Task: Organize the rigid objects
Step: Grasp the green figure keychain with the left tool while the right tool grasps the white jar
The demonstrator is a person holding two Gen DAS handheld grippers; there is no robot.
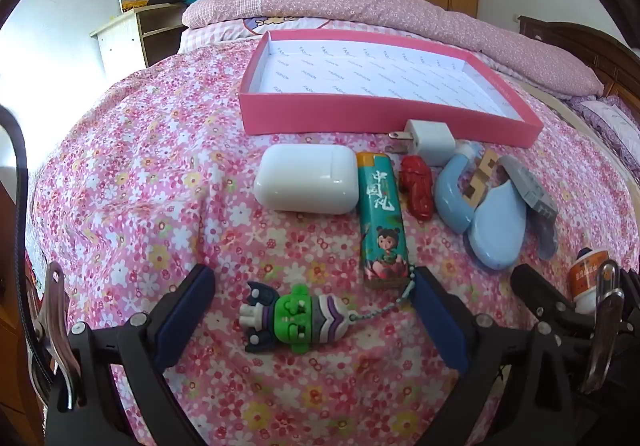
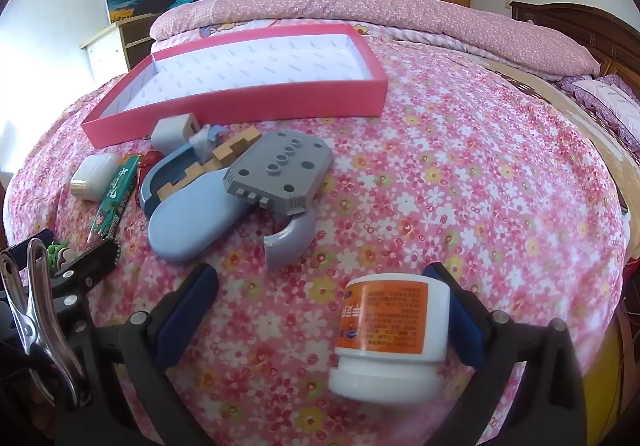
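Note:
My left gripper [image 1: 312, 306] stands open just above the flowered bedspread. A green and purple toy keychain [image 1: 294, 320] lies between its fingers, untouched; the bead chain runs to the right finger. Beyond it lie a teal lighter [image 1: 384, 222], a white earbud case [image 1: 306, 180], a white charger plug [image 1: 428, 138] and a red figurine [image 1: 416, 182]. My right gripper [image 2: 324, 310] is open too. A white jar with an orange label [image 2: 392, 334] sits between its fingers, close against the right pad, with the left pad well apart. A pink box [image 2: 240, 102] with a white inside stands behind.
Blue curved plastic pieces [image 2: 192, 222], a wooden puzzle piece [image 2: 224, 154] and a grey studded block [image 2: 280, 174] are piled in front of the box. A rolled pink quilt [image 2: 360, 2] lies across the far side of the bed. A dark headboard [image 2: 580, 30] stands at right, wardrobes behind.

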